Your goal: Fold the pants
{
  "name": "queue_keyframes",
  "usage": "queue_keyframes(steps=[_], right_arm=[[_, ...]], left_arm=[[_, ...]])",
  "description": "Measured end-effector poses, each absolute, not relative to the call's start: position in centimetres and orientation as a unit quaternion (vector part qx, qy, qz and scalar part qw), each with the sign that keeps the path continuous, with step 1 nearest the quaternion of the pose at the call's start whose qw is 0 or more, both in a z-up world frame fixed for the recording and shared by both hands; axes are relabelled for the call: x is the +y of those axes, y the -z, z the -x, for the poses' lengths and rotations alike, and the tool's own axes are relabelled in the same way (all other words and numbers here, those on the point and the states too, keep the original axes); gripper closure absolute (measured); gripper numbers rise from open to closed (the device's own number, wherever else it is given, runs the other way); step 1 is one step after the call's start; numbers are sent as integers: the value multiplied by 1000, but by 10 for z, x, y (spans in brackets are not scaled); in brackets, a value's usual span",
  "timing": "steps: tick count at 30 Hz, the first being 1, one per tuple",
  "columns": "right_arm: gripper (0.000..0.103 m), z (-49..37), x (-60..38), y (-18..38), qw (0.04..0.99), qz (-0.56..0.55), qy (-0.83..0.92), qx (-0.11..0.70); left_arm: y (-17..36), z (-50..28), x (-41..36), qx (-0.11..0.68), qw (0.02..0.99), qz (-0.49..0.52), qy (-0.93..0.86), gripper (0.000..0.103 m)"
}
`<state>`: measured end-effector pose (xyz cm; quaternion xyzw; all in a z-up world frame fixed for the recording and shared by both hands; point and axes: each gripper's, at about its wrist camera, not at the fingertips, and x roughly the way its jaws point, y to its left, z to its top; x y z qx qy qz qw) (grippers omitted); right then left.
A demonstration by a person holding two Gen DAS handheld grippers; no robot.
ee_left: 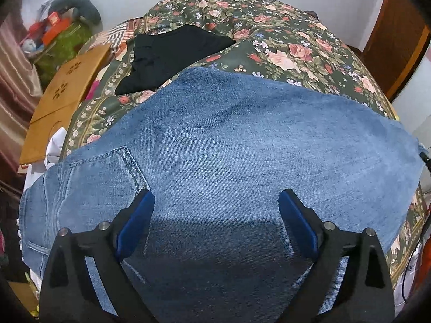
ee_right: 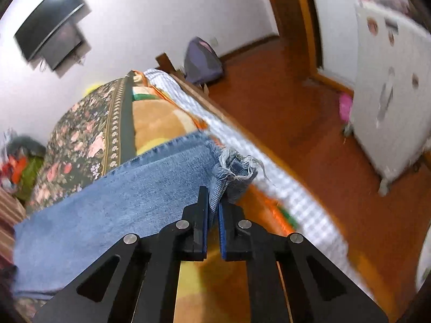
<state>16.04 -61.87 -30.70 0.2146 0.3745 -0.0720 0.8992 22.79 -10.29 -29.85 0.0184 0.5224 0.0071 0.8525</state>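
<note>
Jeans (ee_left: 242,148) faded blue; bedspread (ee_left: 282,35) dark green, pink roses.

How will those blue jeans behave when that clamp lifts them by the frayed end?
The jeans will probably sag and drape rather than hold shape: the frayed hem already bunches where the right gripper pinches it. Thick denim likely feels fairly heavy. Its rough weave should resist slipping over the floral bedspread.

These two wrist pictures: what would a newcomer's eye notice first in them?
First, the blue jeans spread wide over the floral bedcover, filling the left wrist view under the open left gripper. Next, the right gripper, shut on the frayed leg hem near the bed's edge, above the wooden floor.
</note>
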Motion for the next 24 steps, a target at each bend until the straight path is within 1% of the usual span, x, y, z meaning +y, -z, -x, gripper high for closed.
queue_keyframes(steps=[2,5,7,8,9,10,11,12,17,20,21,24], right_arm=[[98,-167,-614,309,899,-190,74,387],[98,-170,-621,320,887,-206,65,409],[94,-167,-625,318,883,-217,63,412],[89,-163,-628,316,880,-224,64,415],[79,-159,-632,313,873,-236,64,422],[72,-154,-633,310,869,-248,60,424],[59,-149,-634,309,868,-259,55,421],[56,-142,-634,307,868,-269,49,415],[56,-134,-621,316,847,-327,18,418],[55,-140,-607,326,843,-332,10,422],[53,-143,-605,329,844,-337,13,418],[53,-148,-608,332,843,-358,23,401]], left_arm=[[299,-228,-103,521,853,-21,-9,8],[298,-229,-103,530,848,-21,-10,8],[294,-231,-105,537,843,-28,-10,8],[292,-231,-107,537,843,-30,-8,8],[290,-231,-108,534,845,-28,-5,8],[286,-229,-110,529,849,-25,-2,8],[283,-228,-113,523,852,-21,3,8],[280,-228,-117,519,854,-17,8,8],[276,-228,-139,514,857,-1,39,8],[281,-230,-152,517,855,-16,47,8],[284,-230,-155,518,854,-19,49,8],[292,-231,-162,528,847,-20,60,8]])
